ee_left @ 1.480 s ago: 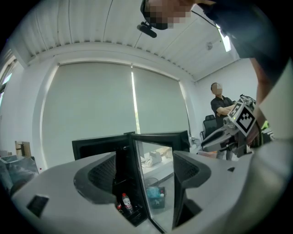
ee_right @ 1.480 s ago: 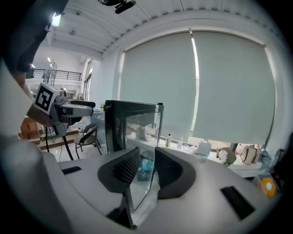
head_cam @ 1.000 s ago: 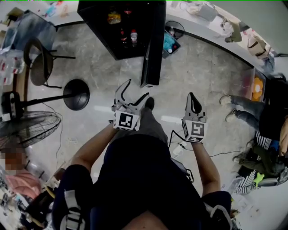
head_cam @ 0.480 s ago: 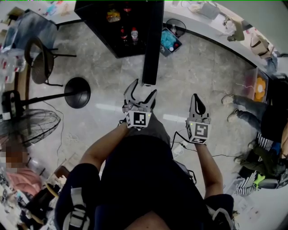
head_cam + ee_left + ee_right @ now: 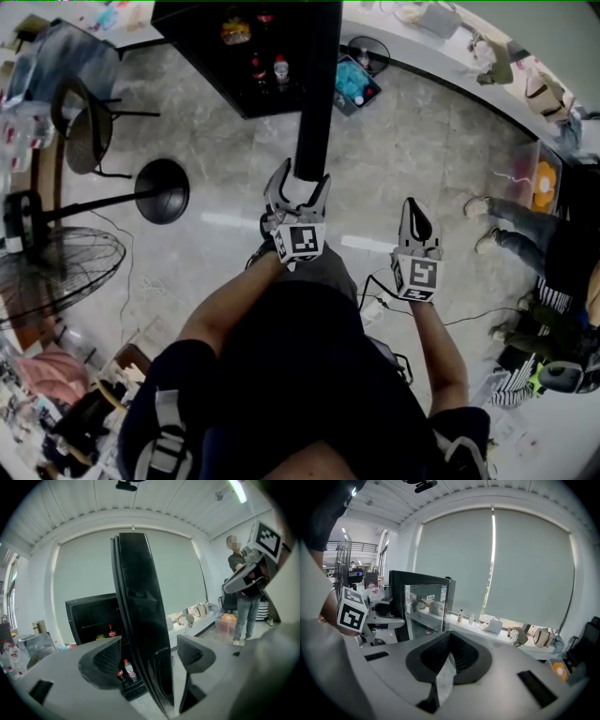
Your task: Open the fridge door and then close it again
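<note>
The black fridge (image 5: 234,66) stands open ahead, bottles on its shelves (image 5: 127,670). Its dark door (image 5: 315,94) swings out toward me, edge on. My left gripper (image 5: 301,182) is open and straddles the door's free edge. In the left gripper view the door (image 5: 140,602) passes between the jaws of the left gripper (image 5: 147,657), with a gap showing on each side. My right gripper (image 5: 411,212) hangs to the right of the door, shut with nothing in it. In the right gripper view the right gripper (image 5: 449,656) points past the glass-fronted door (image 5: 424,606).
A floor fan (image 5: 56,267), a chair (image 5: 84,131) and a round stand base (image 5: 161,192) are on the left. A long counter (image 5: 441,56) curves behind the fridge. A person's legs (image 5: 511,234) lie at the right. A cable (image 5: 375,300) runs by my feet.
My left gripper has moved forward and to the right, onto the door's edge, which now sits between its jaws. The right gripper drifted slightly forward.
</note>
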Motion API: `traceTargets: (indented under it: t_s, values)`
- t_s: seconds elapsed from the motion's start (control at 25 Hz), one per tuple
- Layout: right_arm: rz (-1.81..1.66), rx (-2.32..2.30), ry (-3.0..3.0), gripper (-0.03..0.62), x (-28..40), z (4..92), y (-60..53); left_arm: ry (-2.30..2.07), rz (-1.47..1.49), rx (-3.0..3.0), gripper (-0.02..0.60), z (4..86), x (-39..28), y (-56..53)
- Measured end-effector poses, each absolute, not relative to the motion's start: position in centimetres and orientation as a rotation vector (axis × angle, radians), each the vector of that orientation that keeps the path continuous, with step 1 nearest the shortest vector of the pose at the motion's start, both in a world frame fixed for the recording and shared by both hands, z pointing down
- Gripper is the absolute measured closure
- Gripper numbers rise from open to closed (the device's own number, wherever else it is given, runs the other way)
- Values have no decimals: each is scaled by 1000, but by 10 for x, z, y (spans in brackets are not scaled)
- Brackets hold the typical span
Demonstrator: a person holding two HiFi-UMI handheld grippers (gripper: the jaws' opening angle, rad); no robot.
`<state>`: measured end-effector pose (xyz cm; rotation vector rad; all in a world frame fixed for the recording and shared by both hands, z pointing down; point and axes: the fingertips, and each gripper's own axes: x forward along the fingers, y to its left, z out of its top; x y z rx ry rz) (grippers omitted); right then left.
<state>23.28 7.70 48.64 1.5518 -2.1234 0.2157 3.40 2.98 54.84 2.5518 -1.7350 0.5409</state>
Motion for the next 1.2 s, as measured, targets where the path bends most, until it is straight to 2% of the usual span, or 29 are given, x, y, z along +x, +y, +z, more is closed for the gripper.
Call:
traceTargets:
  t_s: [0.2,0.36,0.4,0.72,1.2]
  values:
    - [221,1550,-2133,574,234,492,73,-1787,552,2495,217,545,30,22]
    - [224,1542,-2134,574,229,492,72,-1811,553,2482,320,543,32,22]
    - [226,1539,-2132,574,228,492,72,-1811,547,2473,328,543,32,22]
    - [239,1519,-2136,574,225,496,71,-1753,544,2493,351,543,28,21]
    - [251,1489,-2174,574,209,493,59,-1751,523,2450,360,543,-29,9]
